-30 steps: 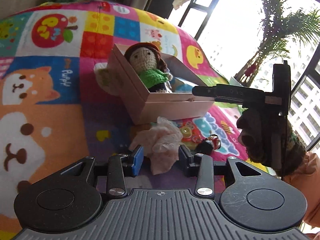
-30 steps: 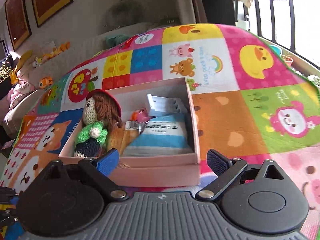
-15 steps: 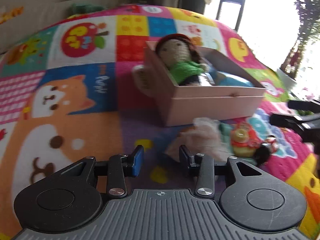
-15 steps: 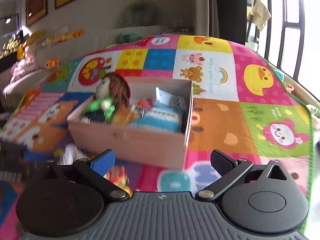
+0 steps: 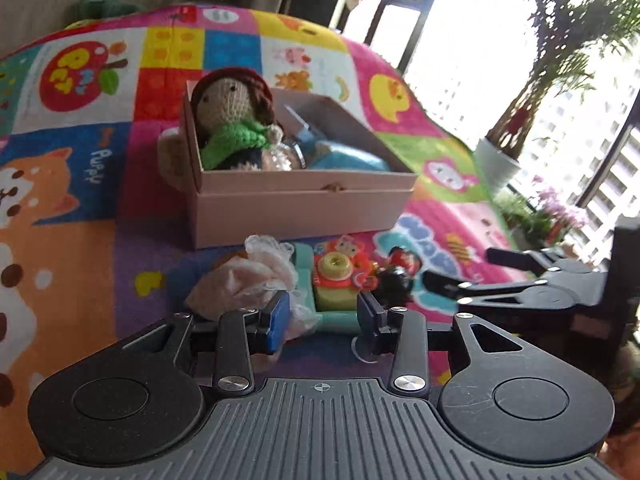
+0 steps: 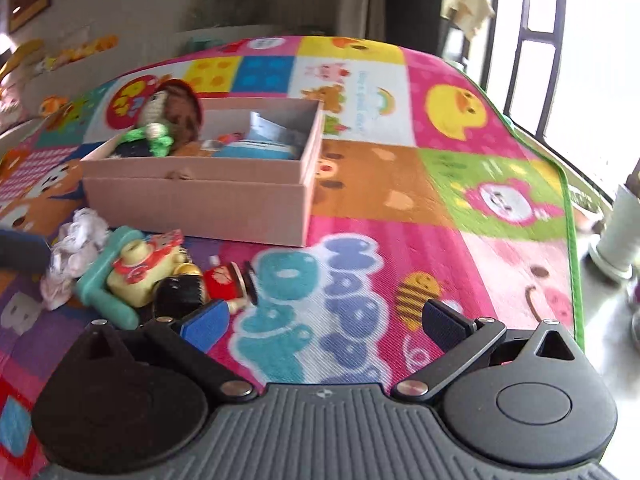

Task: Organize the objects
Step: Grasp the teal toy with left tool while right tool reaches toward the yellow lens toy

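A pink cardboard box (image 5: 300,204) (image 6: 200,200) on the play mat holds a crochet doll (image 5: 232,120) (image 6: 168,120) and a blue pack (image 5: 348,160). In front of it lie a crumpled white lace piece (image 5: 248,276) (image 6: 76,240), a yellow and red toy camera (image 5: 340,276) (image 6: 140,268) on a teal part (image 6: 104,280), and a small black and red figure (image 5: 396,272) (image 6: 200,284). My left gripper (image 5: 324,314) hovers partly open just before the camera, its pads not pressing anything. My right gripper (image 6: 324,324) (image 5: 460,270) is wide open, low over the mat, right of the figure.
The colourful mat's green edge (image 6: 568,240) runs along the right, with bare floor and a white plant pot (image 6: 616,232) (image 5: 500,160) beyond it. Tall windows stand behind. Bare mat (image 6: 400,200) lies right of the box.
My left gripper has shifted right, from the lace piece to the toy camera. My right gripper has come down from over the box to the mat beside the toys.
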